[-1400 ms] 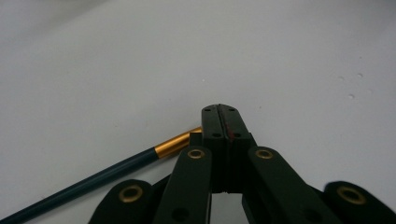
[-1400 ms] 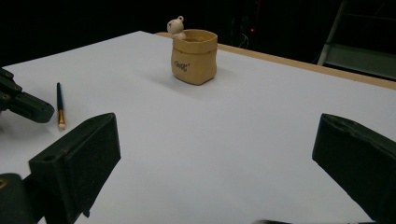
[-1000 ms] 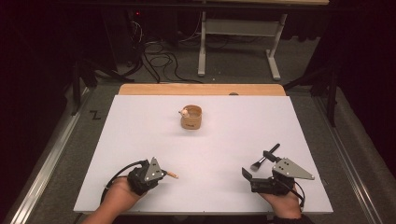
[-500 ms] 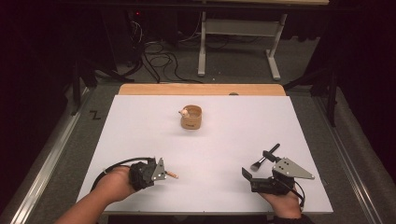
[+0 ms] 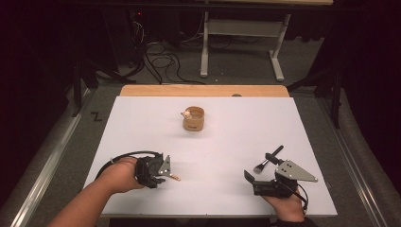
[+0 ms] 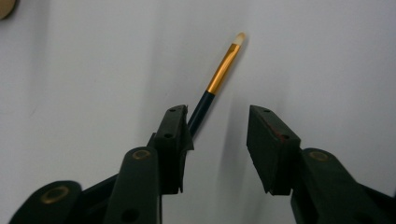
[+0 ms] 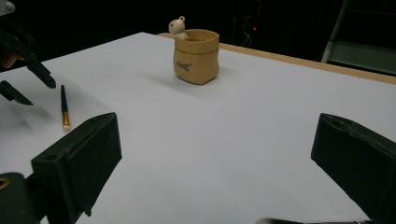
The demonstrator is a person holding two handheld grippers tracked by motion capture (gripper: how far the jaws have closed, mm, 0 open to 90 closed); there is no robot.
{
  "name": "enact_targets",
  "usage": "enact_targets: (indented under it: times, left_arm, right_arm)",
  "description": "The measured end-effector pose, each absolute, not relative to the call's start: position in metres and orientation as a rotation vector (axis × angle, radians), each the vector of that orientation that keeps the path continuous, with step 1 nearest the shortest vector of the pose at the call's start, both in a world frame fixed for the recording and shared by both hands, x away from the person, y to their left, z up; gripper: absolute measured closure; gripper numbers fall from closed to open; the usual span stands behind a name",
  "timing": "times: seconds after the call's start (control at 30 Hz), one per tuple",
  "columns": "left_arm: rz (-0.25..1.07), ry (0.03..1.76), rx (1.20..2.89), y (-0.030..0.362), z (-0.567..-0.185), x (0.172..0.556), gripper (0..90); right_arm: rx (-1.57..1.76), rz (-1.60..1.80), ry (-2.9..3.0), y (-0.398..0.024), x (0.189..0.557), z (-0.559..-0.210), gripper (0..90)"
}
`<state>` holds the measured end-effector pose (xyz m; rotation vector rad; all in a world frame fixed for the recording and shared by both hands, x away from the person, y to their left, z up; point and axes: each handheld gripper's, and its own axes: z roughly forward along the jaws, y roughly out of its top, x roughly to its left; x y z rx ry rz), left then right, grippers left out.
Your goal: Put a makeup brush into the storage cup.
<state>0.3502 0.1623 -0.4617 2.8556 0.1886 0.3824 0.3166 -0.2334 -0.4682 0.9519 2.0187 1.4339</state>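
tan cup (image 5: 194,119) well beyond brush (image 5: 173,177), black brush (image 5: 268,158) opposite

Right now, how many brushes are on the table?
2. A thin brush lies at the left gripper, its handle beside one open jaw. A black brush lies just ahead of the right gripper. The cup may hide more.

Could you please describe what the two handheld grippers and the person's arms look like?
Both the left gripper and right gripper are black, with two blocky jaws on brass-coloured pivot pins. Each carries a grey three-cornered plate and trails a black cable. The forearms are bare; no sleeves show.
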Motion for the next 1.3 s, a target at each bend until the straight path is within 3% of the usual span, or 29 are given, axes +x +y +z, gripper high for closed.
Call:
enact_targets:
  times: [0.17,0.47,1.03,1.3]
  left_arm:
    - [0.398,0.193,2.854,0.163,-0.466,0.359,49.2]
    - [0.387,0.213,2.866,0.166,-0.471,0.369,49.3]
    - [0.337,0.16,2.918,0.156,-0.486,0.375,59.1]
    - [0.144,0.257,2.885,0.162,-0.488,0.389,63.4]
  right_arm:
    - [0.961,1.438,2.018,-0.234,0.316,-0.469,2.3]
    - [0.956,1.433,2.017,-0.234,0.317,-0.468,2.4]
    - [0.952,1.434,2.019,-0.234,0.317,-0.468,2.6]
    - [0.951,1.437,2.025,-0.234,0.318,-0.468,2.8]
